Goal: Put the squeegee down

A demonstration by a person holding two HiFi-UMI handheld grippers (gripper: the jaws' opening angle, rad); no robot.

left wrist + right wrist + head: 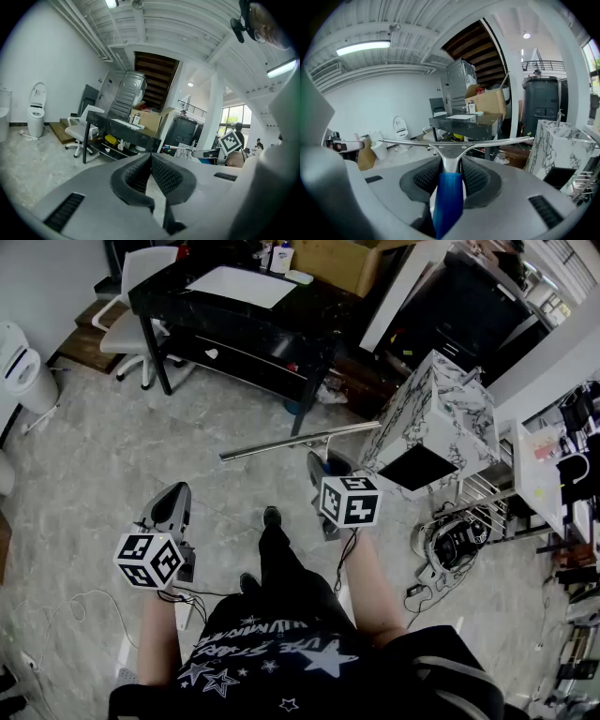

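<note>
My right gripper (450,169) is shut on the squeegee (449,197), its pads pressing on the blue handle and the metal neck. The squeegee's long silver blade bar (454,142) runs level across the right gripper view. In the head view that bar (298,441) juts out to the left ahead of my right gripper (321,470), above the floor. My left gripper (150,171) is shut with nothing between its ribbed pads; in the head view it (171,512) hangs at the lower left over the floor.
A black marble-topped table (246,304) with a white sheet and a cardboard box (342,261) stands ahead. A white marbled cabinet (441,423) is at the right, cables and racks beside it. A white office chair (136,296) and a white bin (23,367) are at the left.
</note>
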